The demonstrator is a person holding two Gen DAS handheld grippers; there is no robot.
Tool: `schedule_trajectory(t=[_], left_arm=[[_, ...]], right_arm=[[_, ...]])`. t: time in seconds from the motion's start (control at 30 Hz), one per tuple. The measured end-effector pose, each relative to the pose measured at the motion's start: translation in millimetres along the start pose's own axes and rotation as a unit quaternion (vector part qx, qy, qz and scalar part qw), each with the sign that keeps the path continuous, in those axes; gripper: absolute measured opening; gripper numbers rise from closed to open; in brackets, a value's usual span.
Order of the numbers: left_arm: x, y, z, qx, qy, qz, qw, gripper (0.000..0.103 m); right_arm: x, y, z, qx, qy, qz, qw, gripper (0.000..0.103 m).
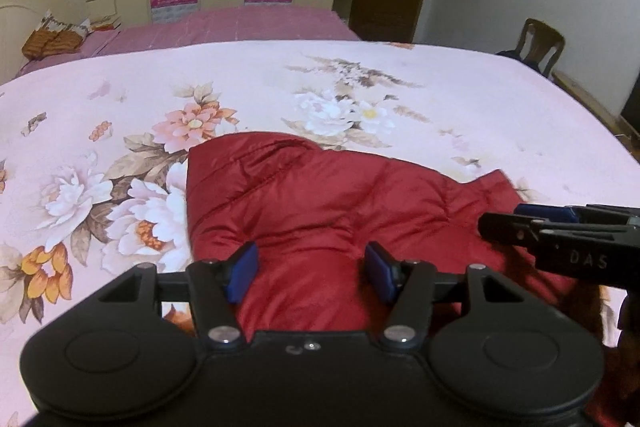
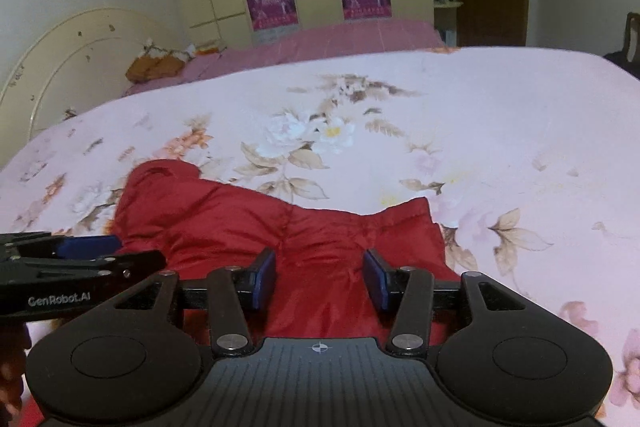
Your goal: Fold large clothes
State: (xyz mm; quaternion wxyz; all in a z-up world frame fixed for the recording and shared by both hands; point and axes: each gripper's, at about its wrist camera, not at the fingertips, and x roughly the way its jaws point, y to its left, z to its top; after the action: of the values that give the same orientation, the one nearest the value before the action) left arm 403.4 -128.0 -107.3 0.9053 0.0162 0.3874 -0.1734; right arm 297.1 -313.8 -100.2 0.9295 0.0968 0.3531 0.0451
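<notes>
Here we hold the left gripper point(image 1: 312, 269) and right gripper point(image 2: 319, 277) half apart, holding nothing, over the red padded jacket point(image 1: 340, 211) at the lower centre on the floral bedspread point(image 1: 440, 95). We should pinch both near corners evenly before folding.

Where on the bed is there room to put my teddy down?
The flowered sheet lies bare beyond the red jacket, up to the pink blanket, and also to the jacket's right. It is crowded near the front, where the left gripper and right gripper hover over the jacket.
</notes>
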Motion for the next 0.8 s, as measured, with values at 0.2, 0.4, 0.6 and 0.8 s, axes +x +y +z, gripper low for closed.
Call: schedule_trajectory(t=[0.2, 0.4, 0.6, 0.8], left_arm=[[-33.2, -9.6, -11.1, 0.014, -0.007, -0.029, 0.9995, 0.058], [-65.0, -19.2, -38.3, 0.038, 0.002, -0.060, 0.9974, 0.058], [-87.6, -22.3, -67.4, 0.077, 0.019, -0.083, 0.9934, 0.059], [-89.0, -17.0, -80.5, 0.089, 0.037, -0.095, 0.9908, 0.060]], right_arm=[[-35.9, 6.0, -15.0, -0.003, -0.008, -0.004, 1.000, 0.048], [-72.4, 14.1, -42.9, -0.018, -0.002, -0.004, 1.000, 0.048], [-98.0, 17.8, -76.6, -0.018, 0.020, -0.007, 1.000, 0.048], [-109.4, 22.3, -101.3, -0.032, 0.046, -0.015, 0.998, 0.048]])
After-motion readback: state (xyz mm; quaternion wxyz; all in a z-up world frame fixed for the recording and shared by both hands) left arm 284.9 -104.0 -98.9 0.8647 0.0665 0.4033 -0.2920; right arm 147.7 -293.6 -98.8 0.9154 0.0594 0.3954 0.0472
